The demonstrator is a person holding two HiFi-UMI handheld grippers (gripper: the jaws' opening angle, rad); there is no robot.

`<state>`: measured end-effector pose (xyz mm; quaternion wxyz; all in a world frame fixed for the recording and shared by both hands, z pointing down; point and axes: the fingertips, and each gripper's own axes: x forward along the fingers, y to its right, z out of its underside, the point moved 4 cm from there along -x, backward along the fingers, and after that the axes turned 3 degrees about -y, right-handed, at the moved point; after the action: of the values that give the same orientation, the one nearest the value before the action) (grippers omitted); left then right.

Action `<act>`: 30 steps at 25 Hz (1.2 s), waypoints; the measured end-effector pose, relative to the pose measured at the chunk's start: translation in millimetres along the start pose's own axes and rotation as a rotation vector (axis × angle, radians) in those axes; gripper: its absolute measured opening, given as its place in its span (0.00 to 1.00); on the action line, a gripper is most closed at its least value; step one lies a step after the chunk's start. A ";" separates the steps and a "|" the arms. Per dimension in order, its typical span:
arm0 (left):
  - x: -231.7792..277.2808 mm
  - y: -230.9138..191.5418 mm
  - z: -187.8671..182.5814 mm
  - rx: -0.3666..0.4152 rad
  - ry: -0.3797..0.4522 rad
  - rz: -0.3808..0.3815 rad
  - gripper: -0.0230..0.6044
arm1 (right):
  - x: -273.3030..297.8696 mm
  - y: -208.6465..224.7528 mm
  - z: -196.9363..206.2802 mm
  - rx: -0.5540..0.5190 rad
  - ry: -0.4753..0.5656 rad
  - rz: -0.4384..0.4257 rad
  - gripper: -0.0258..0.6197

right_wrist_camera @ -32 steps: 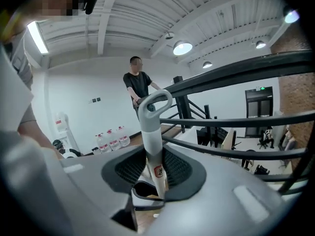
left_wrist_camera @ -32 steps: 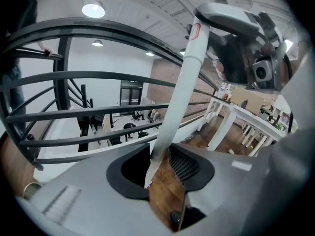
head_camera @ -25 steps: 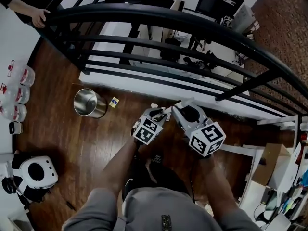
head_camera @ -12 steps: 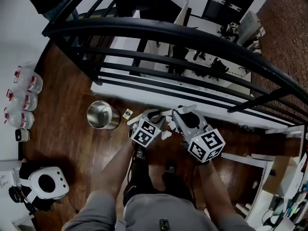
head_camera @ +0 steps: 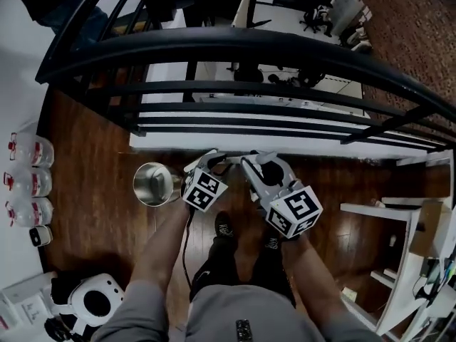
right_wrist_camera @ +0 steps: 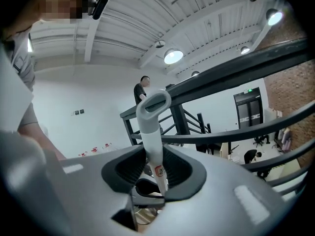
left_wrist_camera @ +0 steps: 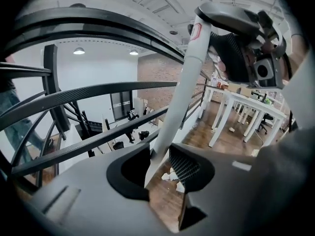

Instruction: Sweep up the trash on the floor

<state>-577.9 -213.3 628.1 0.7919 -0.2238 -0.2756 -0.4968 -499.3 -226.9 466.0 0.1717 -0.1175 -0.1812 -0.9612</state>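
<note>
From the head view, we are standing on the dark wooden floor (head_camera: 92, 141) beside a black railing (head_camera: 249, 45), holding the left claw (head_camera: 206, 157) and the right claw (head_camera: 258, 164) close together above our shoes; a steel bin (head_camera: 155, 184) is standing just left of the left claw, and its shiny inside is showing no trash that we can make out; three clear jugs (head_camera: 28, 180) are lining the far left, their contents unreadable.

In the left gripper view, a white handle (left_wrist_camera: 184, 82), probably a broom's, is running between the jaws and leaning on one pad, with floor showing beside the other; we are judging this claw released, only guiding; crumpled white paper scraps (left_wrist_camera: 172, 177) are lying on the floor just beyond, unswept.

In the right gripper view, the claw is clenching the same handle below its looped top; we are judging the sweeping barely begun, with gathering and binning the scraps left to do.
</note>
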 end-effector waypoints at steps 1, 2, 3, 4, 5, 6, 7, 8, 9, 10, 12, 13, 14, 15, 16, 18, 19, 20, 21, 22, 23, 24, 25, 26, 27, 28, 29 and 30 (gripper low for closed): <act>1.5 -3.7 2.2 0.008 -0.006 0.006 0.24 | 4.0 0.0 2.2 0.002 -0.001 0.004 0.20; 2.9 -6.9 4.4 0.014 -0.012 0.012 0.24 | 7.5 0.2 4.4 0.007 0.000 0.009 0.20; 4.1 -9.6 6.8 0.017 -0.016 0.017 0.24 | 10.8 0.4 6.6 0.011 0.000 0.014 0.20; 5.1 -11.9 9.6 0.017 -0.019 0.020 0.24 | 14.1 0.4 8.9 0.015 0.000 0.018 0.20; 5.8 -14.2 13.0 0.012 -0.019 0.020 0.24 | 17.5 0.3 11.4 0.018 -0.002 0.020 0.20; 6.4 -16.7 16.9 0.005 -0.019 0.017 0.24 | 21.2 0.2 14.1 0.020 -0.007 0.018 0.20; 7.0 -19.5 21.0 -0.006 -0.019 0.012 0.24 | 24.8 0.2 17.0 0.021 -0.013 0.015 0.20; 7.5 -21.9 24.9 -0.019 -0.018 0.007 0.24 | 27.9 0.6 19.7 0.023 -0.021 0.012 0.20; 7.8 -23.5 28.5 -0.033 -0.016 0.005 0.24 | 30.0 1.1 22.1 0.027 -0.028 0.010 0.20; 7.9 -24.1 31.6 -0.047 -0.012 0.004 0.25 | 31.1 1.5 23.9 0.030 -0.035 0.008 0.20; 8.2 -23.9 34.7 -0.067 -0.002 0.002 0.25 | 32.0 2.0 24.9 0.027 -0.047 0.005 0.19; 8.8 -23.7 34.6 -0.074 0.003 0.000 0.25 | 32.2 2.8 24.5 0.022 -0.054 0.003 0.19; 9.8 -22.9 33.9 -0.080 0.008 -0.002 0.25 | 31.7 4.0 24.0 0.016 -0.060 0.001 0.19; 11.0 -21.1 33.2 -0.086 0.011 -0.003 0.25 | 30.5 5.3 23.7 0.011 -0.066 -0.001 0.19; 12.4 -18.5 32.4 -0.091 0.014 -0.002 0.25 | 28.5 6.5 23.7 0.006 -0.070 -0.002 0.19; 15.5 -12.0 31.2 -0.103 0.020 -0.001 0.25 | 23.4 8.0 24.2 -0.008 -0.080 -0.004 0.19; 17.0 -8.7 30.6 -0.109 0.022 -0.001 0.25 | 20.5 8.7 24.7 -0.015 -0.084 -0.006 0.19; 18.5 -5.4 30.0 -0.114 0.024 -0.002 0.25 | 17.2 9.5 25.3 -0.021 -0.088 -0.008 0.19; 20.2 -1.8 29.2 -0.118 0.026 -0.002 0.25 | 13.3 10.8 26.0 -0.026 -0.092 -0.009 0.19; 22.0 2.5 28.0 -0.121 0.027 -0.002 0.25 | 8.6 12.4 26.7 -0.031 -0.096 -0.010 0.19; 24.0 7.3 26.6 -0.121 0.027 0.000 0.25 | 3.5 14.1 27.5 -0.035 -0.099 -0.009 0.19; 26.2 12.6 25.0 -0.122 0.028 0.003 0.25 | -1.9 15.9 28.0 -0.039 -0.101 -0.008 0.19; 28.5 18.0 22.9 -0.122 0.029 0.006 0.25 | -7.2 17.7 28.1 -0.043 -0.101 -0.006 0.19; 30.9 23.6 20.4 -0.123 0.032 0.009 0.25 | -12.7 19.7 27.8 -0.047 -0.101 -0.004 0.19; 33.6 30.0 17.2 -0.124 0.036 0.012 0.25 | -18.7 22.0 27.0 -0.051 -0.100 -0.002 0.19; 36.7 37.4 13.2 -0.126 0.040 0.015 0.25 | -25.8 25.0 26.0 -0.056 -0.099 -0.001 0.19; 40.6 46.1 8.4 -0.127 0.043 0.020 0.25 | -34.1 29.0 24.8 -0.060 -0.098 0.002 0.19; 45.5 55.7 2.7 -0.126 0.045 0.026 0.25 | -43.6 34.3 23.6 -0.063 -0.097 0.007 0.19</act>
<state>-511.6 -219.2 655.6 0.7885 -0.2657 -0.2229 -0.5079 -442.9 -235.2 485.4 0.1622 -0.1698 -0.1583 -0.9591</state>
